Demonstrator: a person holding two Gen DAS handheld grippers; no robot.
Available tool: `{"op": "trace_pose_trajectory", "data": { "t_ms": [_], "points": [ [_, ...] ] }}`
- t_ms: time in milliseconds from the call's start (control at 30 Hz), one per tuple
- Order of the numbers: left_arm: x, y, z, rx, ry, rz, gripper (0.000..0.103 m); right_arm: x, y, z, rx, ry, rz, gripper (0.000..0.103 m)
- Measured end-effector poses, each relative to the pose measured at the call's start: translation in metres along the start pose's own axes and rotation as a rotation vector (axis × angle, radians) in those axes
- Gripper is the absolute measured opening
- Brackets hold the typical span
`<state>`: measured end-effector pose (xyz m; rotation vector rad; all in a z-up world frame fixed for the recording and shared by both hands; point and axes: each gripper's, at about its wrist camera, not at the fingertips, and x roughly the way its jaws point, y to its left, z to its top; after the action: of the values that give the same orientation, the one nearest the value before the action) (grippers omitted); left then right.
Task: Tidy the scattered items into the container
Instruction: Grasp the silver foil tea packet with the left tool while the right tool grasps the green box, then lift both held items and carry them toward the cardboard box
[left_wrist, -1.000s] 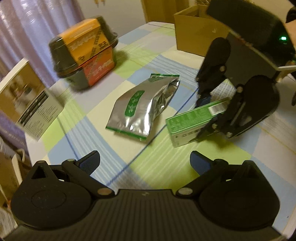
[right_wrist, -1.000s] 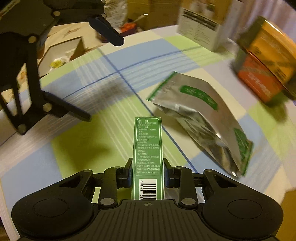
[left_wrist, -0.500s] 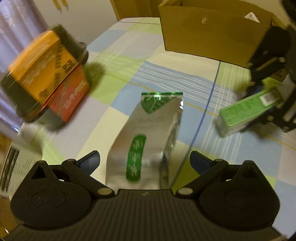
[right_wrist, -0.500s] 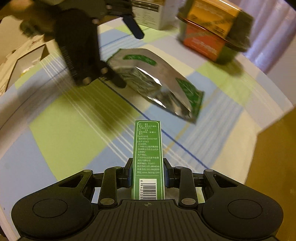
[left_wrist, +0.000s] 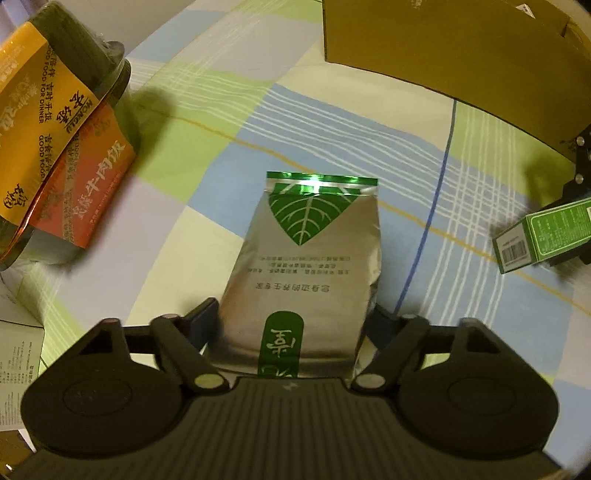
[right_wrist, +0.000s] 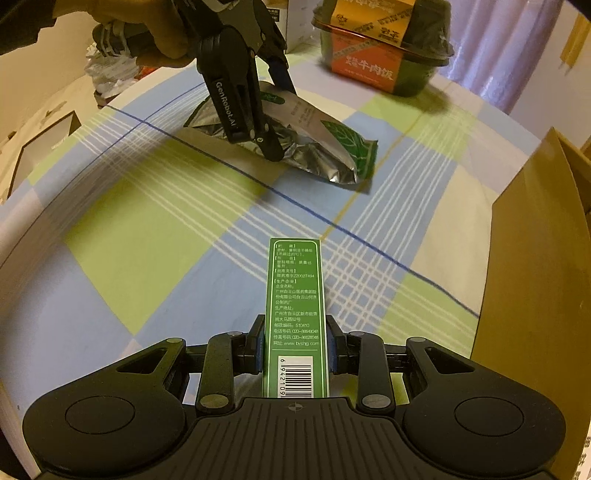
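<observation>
The left gripper (left_wrist: 295, 328) is seen at the bottom centre of its own view, its jaws set against both sides of a silver foil pouch (left_wrist: 306, 266) that lies flat on the checked tablecloth (left_wrist: 207, 184); whether the pouch is actually pinched cannot be told. In the right wrist view the same gripper (right_wrist: 275, 122), held by a hand (right_wrist: 147, 26) at the upper left, is shown bearing down on the pouch (right_wrist: 314, 144). The right gripper (right_wrist: 295, 349) is clamped on a slim green box (right_wrist: 295, 314), which is held above the cloth at lower centre. A cardboard box (left_wrist: 443, 48) is pictured at the upper right of the left view, and its wall (right_wrist: 532, 266) at the right edge of the other. A black meal tub (left_wrist: 55, 129) with an orange sleeve is seen at the upper left.
</observation>
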<state>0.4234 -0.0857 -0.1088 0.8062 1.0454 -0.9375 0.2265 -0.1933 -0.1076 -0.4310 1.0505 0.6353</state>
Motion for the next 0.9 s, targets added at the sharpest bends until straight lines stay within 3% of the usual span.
{"op": "trace_pose_trajectory", "data": {
  "t_ms": [67, 233, 533, 700, 767, 900],
  "points": [
    [-0.005, -0.005, -0.002, 0.003, 0.004, 0.017, 0.06, -0.001, 0.001, -0.001, 0.003, 0.0, 0.002, 0.033],
    [-0.024, -0.029, -0.02, -0.011, 0.025, 0.017, 0.052, -0.011, 0.005, -0.004, 0.014, -0.007, 0.007, 0.033],
    [-0.06, -0.133, -0.076, -0.113, 0.026, -0.006, 0.052, -0.04, 0.023, -0.03, 0.087, -0.004, 0.016, 0.033],
    [-0.064, -0.18, -0.1, -0.166, 0.042, -0.028, 0.06, -0.048, 0.028, -0.06, 0.124, 0.026, 0.028, 0.033],
    [-0.064, -0.181, -0.103, -0.197, 0.051, -0.032, 0.068, -0.051, 0.029, -0.069, 0.128, 0.037, 0.025, 0.033],
    [-0.062, -0.174, -0.095, -0.205, 0.086, -0.049, 0.073, -0.057, 0.028, -0.081, 0.154, 0.039, 0.021, 0.033]
  ]
}}
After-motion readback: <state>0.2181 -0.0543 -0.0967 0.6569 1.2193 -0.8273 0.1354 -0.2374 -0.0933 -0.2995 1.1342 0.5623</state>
